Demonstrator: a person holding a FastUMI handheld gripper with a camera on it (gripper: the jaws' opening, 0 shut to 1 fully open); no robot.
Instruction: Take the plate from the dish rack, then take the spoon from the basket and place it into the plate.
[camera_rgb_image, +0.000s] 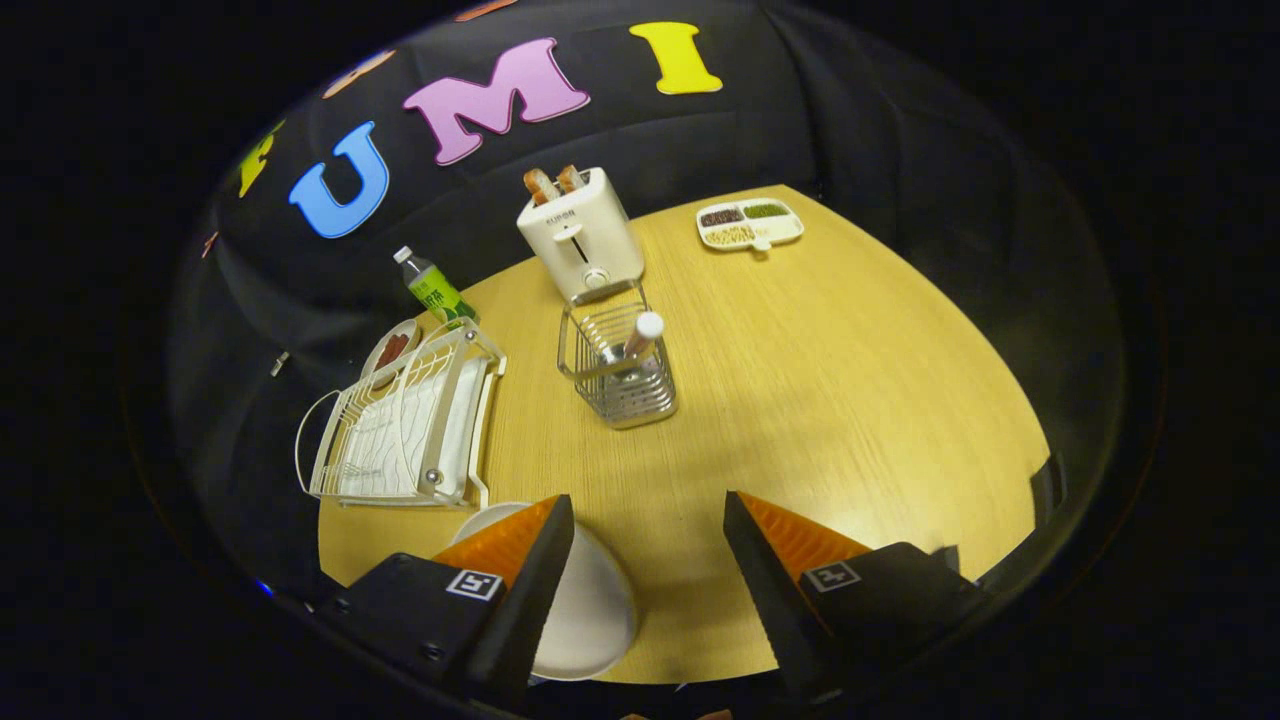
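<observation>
The tongs (648, 515) stand open and empty, one white plate (590, 610) lies under their left finger, and beyond them one spoon (640, 338) leans handle-up in the one wire basket (620, 375).

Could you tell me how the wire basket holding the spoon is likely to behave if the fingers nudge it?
The wire basket is open mesh, so probably light and apt to slide on the smooth table. It is tall and narrow, so a high push may tip it. The spoon leans loose inside and would likely rattle. The hand-held gripper is open, well short of it.
</observation>
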